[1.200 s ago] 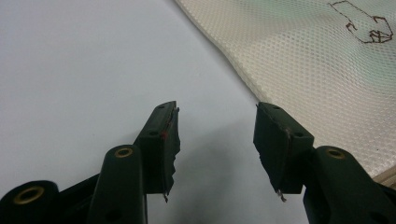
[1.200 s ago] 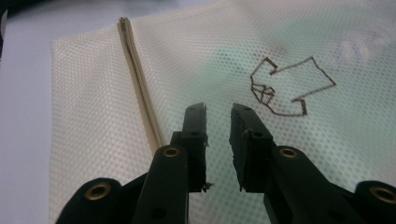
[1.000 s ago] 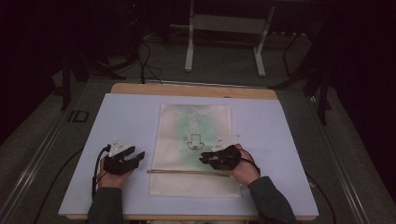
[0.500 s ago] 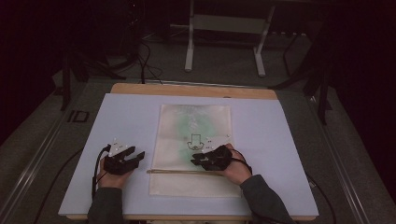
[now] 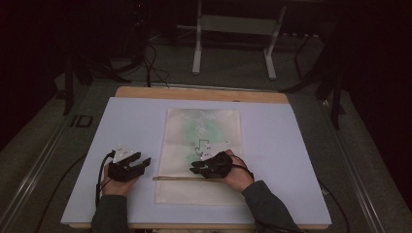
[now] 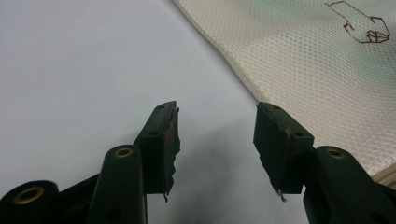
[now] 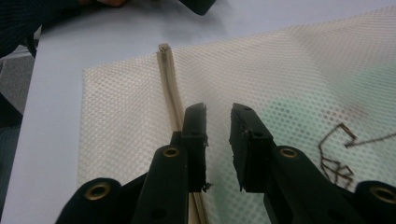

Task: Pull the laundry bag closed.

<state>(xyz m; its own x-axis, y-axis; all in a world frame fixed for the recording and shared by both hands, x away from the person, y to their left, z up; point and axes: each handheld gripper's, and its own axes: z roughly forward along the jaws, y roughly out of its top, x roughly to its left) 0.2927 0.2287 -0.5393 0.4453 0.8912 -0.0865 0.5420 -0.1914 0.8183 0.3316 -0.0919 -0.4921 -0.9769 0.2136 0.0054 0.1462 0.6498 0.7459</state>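
**Right gripper over the mesh bag's zipper**

The right gripper point(image 7: 218, 109) hovers with its jaws narrowly parted above the mesh bag point(image 5: 204, 145), the left jaw just over the zipper strip point(image 7: 170, 84). The left gripper point(image 6: 216, 109) gapes wide over the bare white desk point(image 5: 316, 145), the bag's edge at its two o'clock. The bag lies flat mid-desk. Beyond, at twelve o'clock, a dim grey floor carries a white stand point(image 5: 233, 24) and loose cables point(image 5: 150, 63).
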